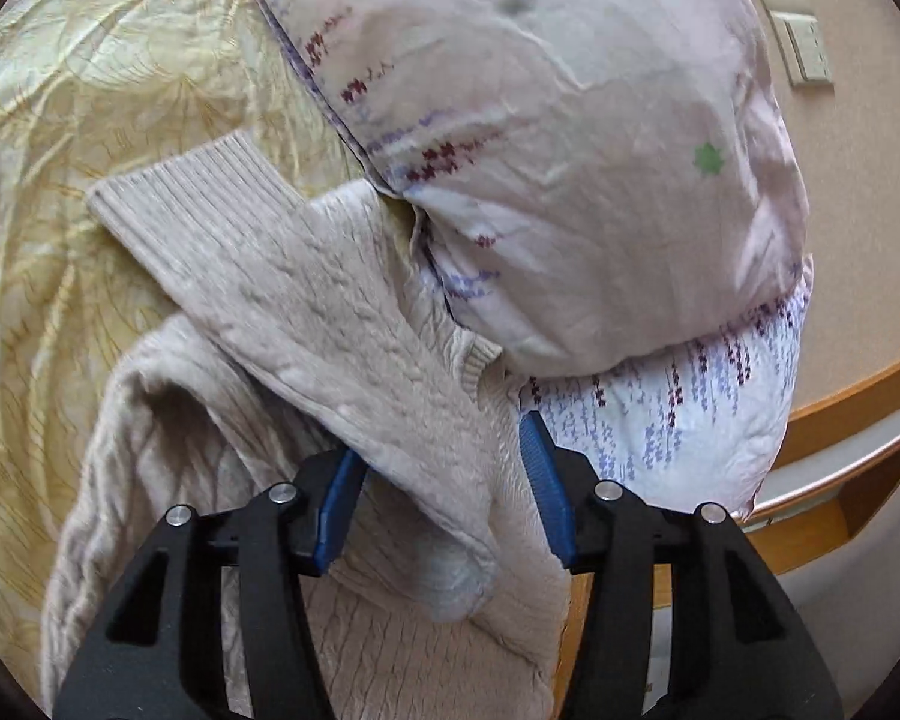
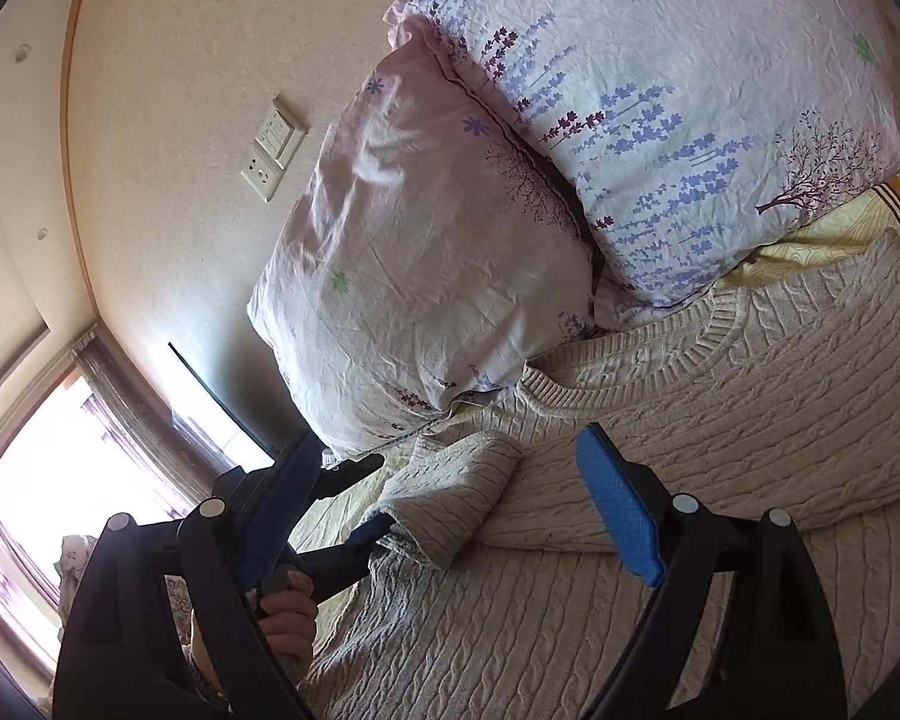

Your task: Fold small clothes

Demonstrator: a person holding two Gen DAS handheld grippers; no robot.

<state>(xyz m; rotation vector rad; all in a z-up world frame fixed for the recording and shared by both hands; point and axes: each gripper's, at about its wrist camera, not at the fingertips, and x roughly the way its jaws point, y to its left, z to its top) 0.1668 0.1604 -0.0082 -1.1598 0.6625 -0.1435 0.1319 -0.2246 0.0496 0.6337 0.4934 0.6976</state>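
A beige cable-knit sweater (image 1: 306, 324) lies on a yellow bedsheet (image 1: 90, 120), its ribbed cuff at the upper left. My left gripper (image 1: 444, 480) is open, with a fold of the sweater's sleeve lying between its blue pads (image 1: 546, 498), which do not press it. In the right wrist view the sweater (image 2: 720, 420) is spread flat with its collar toward the pillows and a sleeve (image 2: 450, 486) folded over the body. My right gripper (image 2: 450, 528) is open and empty above the sweater. The left gripper (image 2: 354, 516) shows there at the sleeve.
Two floral pillows (image 1: 540, 150) (image 2: 660, 120) sit against the sweater's collar side. A wooden bed frame (image 1: 840, 420) and a wall with switches (image 2: 270, 150) lie beyond. A bright window (image 2: 60, 468) is at the lower left.
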